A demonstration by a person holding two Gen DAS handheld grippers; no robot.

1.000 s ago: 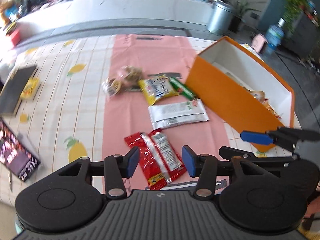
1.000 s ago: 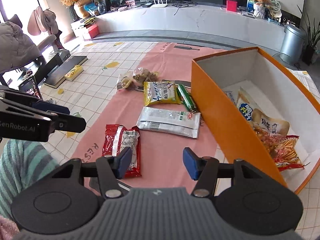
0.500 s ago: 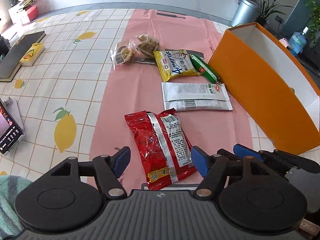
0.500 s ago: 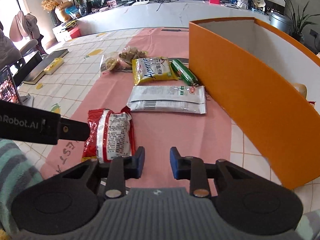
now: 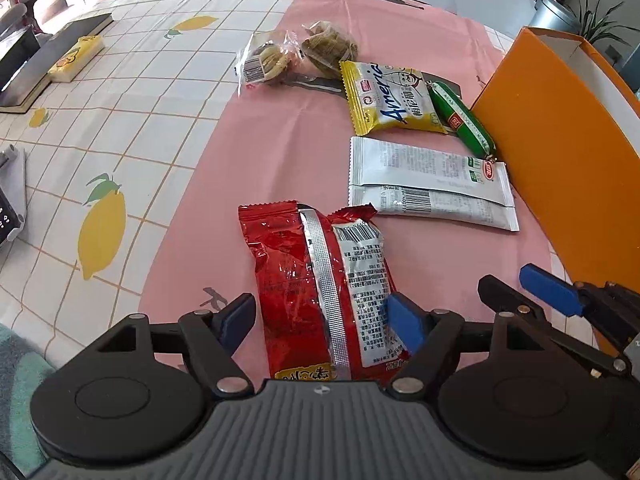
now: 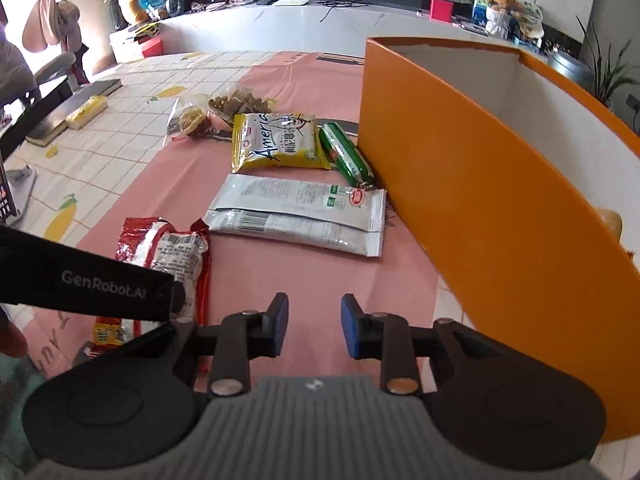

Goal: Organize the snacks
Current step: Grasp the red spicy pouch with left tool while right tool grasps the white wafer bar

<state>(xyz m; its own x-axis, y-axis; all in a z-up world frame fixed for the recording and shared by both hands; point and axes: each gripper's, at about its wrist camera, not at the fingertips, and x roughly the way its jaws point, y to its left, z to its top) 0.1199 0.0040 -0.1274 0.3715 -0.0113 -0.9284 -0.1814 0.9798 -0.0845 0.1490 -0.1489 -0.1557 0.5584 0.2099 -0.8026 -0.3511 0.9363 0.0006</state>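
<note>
Left gripper, jaws opening, straddles the unlifted red foil snack packet; five packets remain outside the orange cardboard box at 2 o'clock, while the empty right gripper is also opening.

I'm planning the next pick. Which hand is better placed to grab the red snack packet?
Left. The left gripper, jaws opening, already straddles the red snack packet; the right gripper has only pink mat between its fingers, beside the packet.

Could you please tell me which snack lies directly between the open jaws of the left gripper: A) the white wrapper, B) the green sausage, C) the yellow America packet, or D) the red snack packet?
D: in the left wrist view, the red snack packet lies flat between the left gripper jaws, which are opening and not yet pressing it.
</note>
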